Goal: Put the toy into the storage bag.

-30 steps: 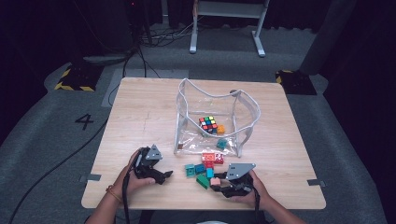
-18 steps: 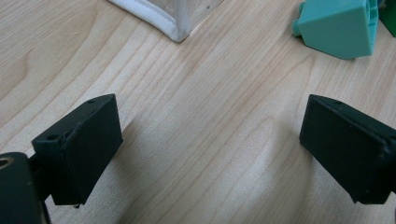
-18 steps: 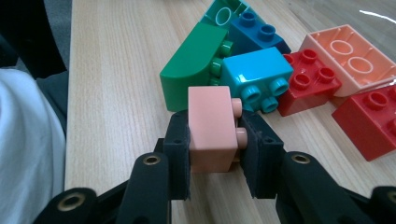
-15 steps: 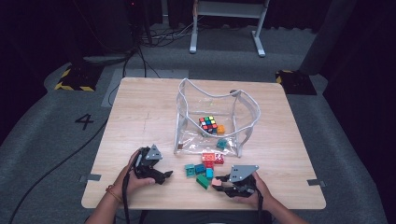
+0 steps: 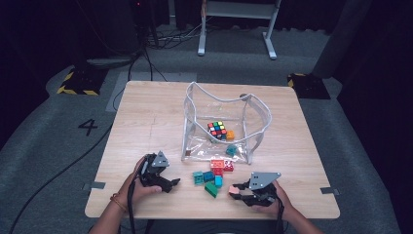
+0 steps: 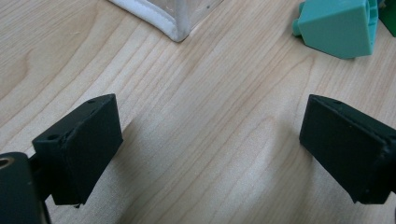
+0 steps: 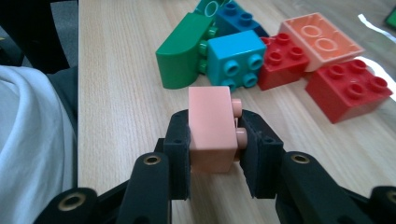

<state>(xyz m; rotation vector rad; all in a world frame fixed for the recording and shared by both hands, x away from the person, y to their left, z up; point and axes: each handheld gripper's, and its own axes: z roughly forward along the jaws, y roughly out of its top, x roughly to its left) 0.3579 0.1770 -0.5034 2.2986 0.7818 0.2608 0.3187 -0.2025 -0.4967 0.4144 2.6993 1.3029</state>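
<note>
High view first: a clear bag [image 5: 221,122] stands open in the middle of the table [image 5: 146,117], with a puzzle cube [image 5: 217,129] and a couple of small bricks already inside, so the job appears to be loading toys into it. A cluster of loose bricks [image 5: 212,175] lies just in front of the bag, between the two hands, within easy reach of either. The left gripper [image 5: 168,184] rests low on the table at the near left, the hand wrapped round its body, jaws pointing toward the bricks. The right gripper [image 5: 235,189] sits at the near right, angled inward, with a pink brick [image 5: 235,191] at its tip, just beside the cluster and apart from it.

Left gripper view: the jaws stand wide apart with bare wood between them and nothing held. A teal brick [image 6: 336,28] lies ahead to one side, and the bag's white-edged corner [image 6: 175,28] is ahead on the other, so this hand looks parked, ready to steady the bag or take a brick.

Right gripper view: the jaws have just been closing and now clamp the pink brick [image 7: 212,128] by its sides, studs facing one pad. It is held close above the wood, whether clear of it I cannot tell. Beyond lie green [image 7: 180,51], blue [image 7: 236,58], red [image 7: 348,91] and orange [image 7: 320,39] bricks. The grip is level and low, which suits carrying the brick to the bag mouth.
</note>
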